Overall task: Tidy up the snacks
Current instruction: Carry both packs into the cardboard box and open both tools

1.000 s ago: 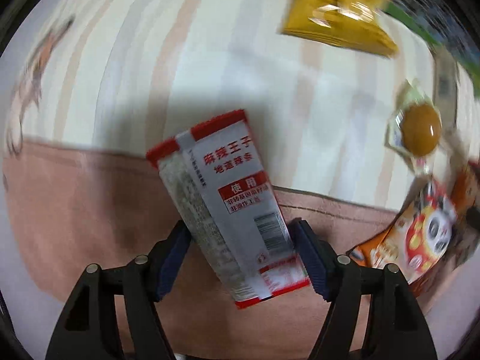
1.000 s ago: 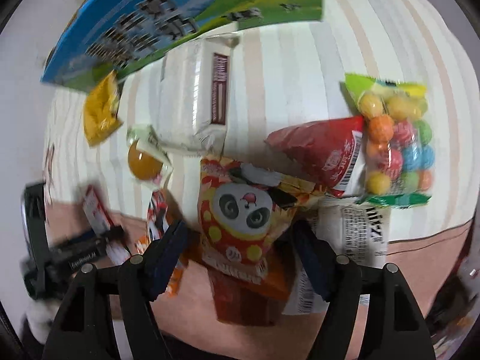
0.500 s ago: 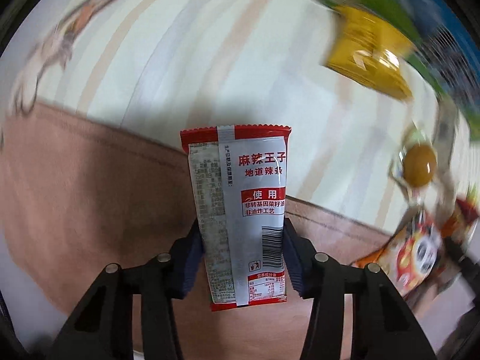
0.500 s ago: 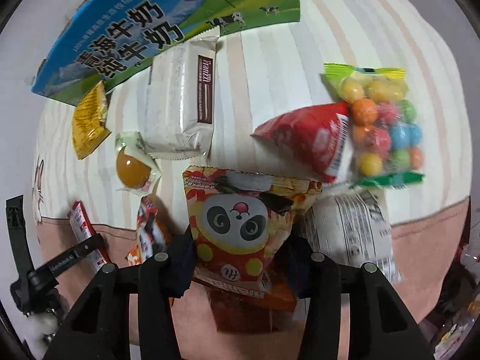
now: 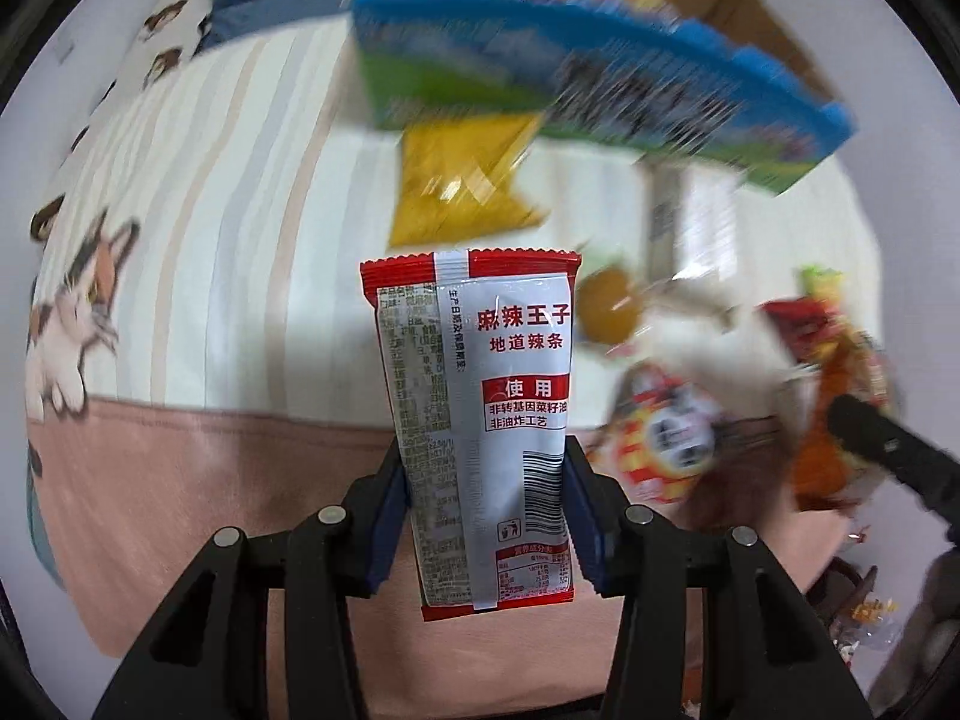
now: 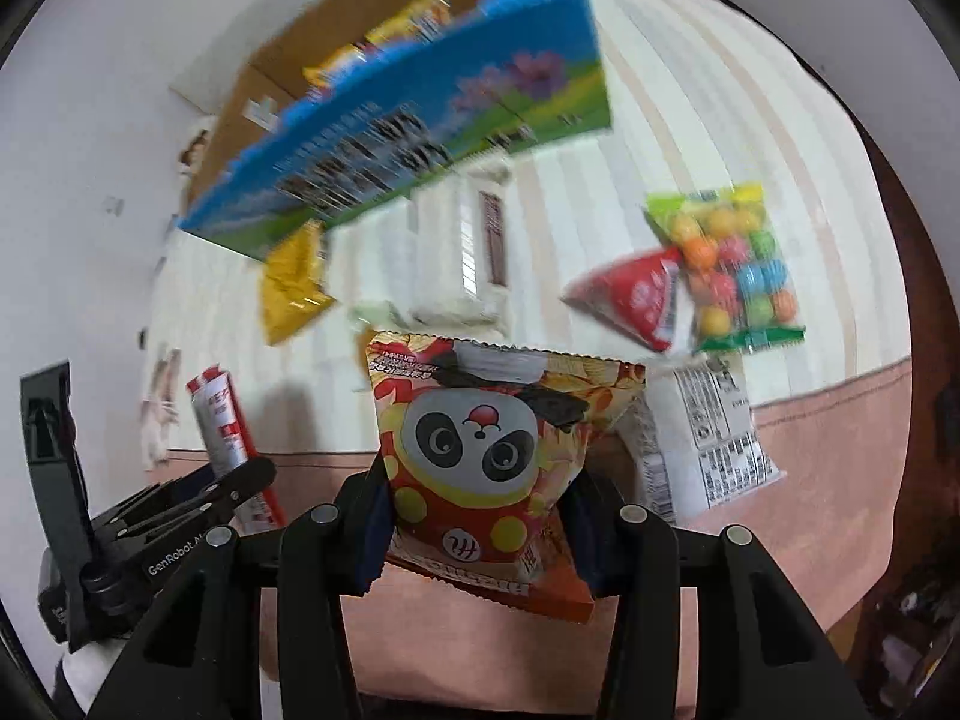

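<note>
My left gripper is shut on a red-and-white spicy strip packet, held upright above the pink and striped bedsheet. In the right wrist view the same packet shows at lower left, in the left gripper. My right gripper is shut on a panda snack bag, its pads squeezing the lower half, lifted off the sheet. A black finger of the right gripper shows at the right edge of the left wrist view, by the blurred panda bag.
A blue-green milk carton box stands at the back, with an open cardboard box of snacks behind it. On the sheet lie a yellow packet, a white biscuit pack, a red packet, a bag of coloured candy balls and a white packet.
Both grippers closed on their packets and rose off the sheet. The left packet turned upright. Both views tipped up, bringing the milk box and cardboard box into sight.
</note>
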The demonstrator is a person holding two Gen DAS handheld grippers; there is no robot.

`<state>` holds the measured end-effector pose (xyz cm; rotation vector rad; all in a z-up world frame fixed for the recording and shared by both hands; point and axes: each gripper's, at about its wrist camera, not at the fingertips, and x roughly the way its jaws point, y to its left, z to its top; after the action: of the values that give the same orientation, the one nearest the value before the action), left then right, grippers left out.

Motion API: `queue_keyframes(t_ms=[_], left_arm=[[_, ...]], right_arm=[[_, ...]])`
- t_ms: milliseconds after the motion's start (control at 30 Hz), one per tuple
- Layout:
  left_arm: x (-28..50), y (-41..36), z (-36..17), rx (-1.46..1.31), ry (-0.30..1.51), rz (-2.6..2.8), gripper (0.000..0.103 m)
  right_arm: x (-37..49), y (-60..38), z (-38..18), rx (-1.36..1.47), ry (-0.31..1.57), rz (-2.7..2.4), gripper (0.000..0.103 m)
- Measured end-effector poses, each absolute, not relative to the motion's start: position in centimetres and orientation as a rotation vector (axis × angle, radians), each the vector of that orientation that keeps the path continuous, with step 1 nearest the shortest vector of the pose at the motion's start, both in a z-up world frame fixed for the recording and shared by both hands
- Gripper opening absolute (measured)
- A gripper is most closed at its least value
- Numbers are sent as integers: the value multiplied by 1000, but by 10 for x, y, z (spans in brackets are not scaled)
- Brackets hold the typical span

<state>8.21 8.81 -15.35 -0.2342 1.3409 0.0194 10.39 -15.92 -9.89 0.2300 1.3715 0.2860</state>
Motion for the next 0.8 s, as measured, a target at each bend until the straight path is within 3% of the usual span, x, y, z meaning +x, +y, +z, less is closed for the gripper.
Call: queue_keyframes(t_ms=[200,433,800], left_arm=[[123,75,-80,-248,1248,-62,45],[209,77,-34,-198,1214,-94,45],[358,107,-60,-161,1344,-33,45]], right_arm=[[120,-151,-46,260,1290,379,51],[184,-129,1,229,1208,438,51],[310,-86,-10,161,1232,431,51]])
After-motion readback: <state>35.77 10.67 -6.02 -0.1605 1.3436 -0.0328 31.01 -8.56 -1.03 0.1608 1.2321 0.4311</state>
